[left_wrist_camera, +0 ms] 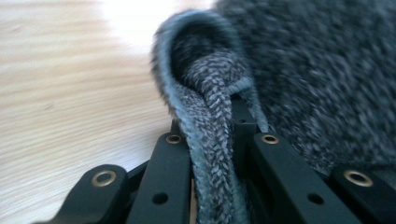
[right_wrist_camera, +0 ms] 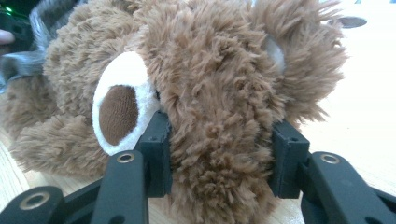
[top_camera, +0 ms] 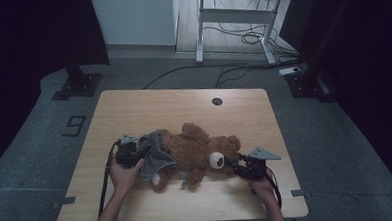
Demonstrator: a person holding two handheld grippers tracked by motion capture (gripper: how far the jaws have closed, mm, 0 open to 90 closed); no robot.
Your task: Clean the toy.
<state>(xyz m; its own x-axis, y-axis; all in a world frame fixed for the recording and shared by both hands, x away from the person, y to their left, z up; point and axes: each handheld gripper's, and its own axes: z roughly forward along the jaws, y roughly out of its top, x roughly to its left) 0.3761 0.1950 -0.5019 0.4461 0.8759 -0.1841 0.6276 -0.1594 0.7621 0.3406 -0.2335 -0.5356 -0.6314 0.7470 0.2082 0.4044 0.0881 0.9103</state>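
A brown teddy bear [top_camera: 198, 150] lies on its back across the wooden table [top_camera: 183, 103], head toward the right. A grey knitted garment [top_camera: 156, 155] covers its lower body at the left. My left gripper [top_camera: 136, 154] is shut on the folded hem of that garment [left_wrist_camera: 210, 140], pinched between the black jaws. My right gripper [top_camera: 236, 165] is shut on the bear's head [right_wrist_camera: 219, 140], the jaws pressing into the fur beside the white muzzle [right_wrist_camera: 119, 100]. A hand holds each gripper from the near edge.
A round cable hole [top_camera: 217, 101] sits near the table's far edge. Beyond the table stand a white desk frame [top_camera: 235, 18] with floor cables and dark stands at both sides.
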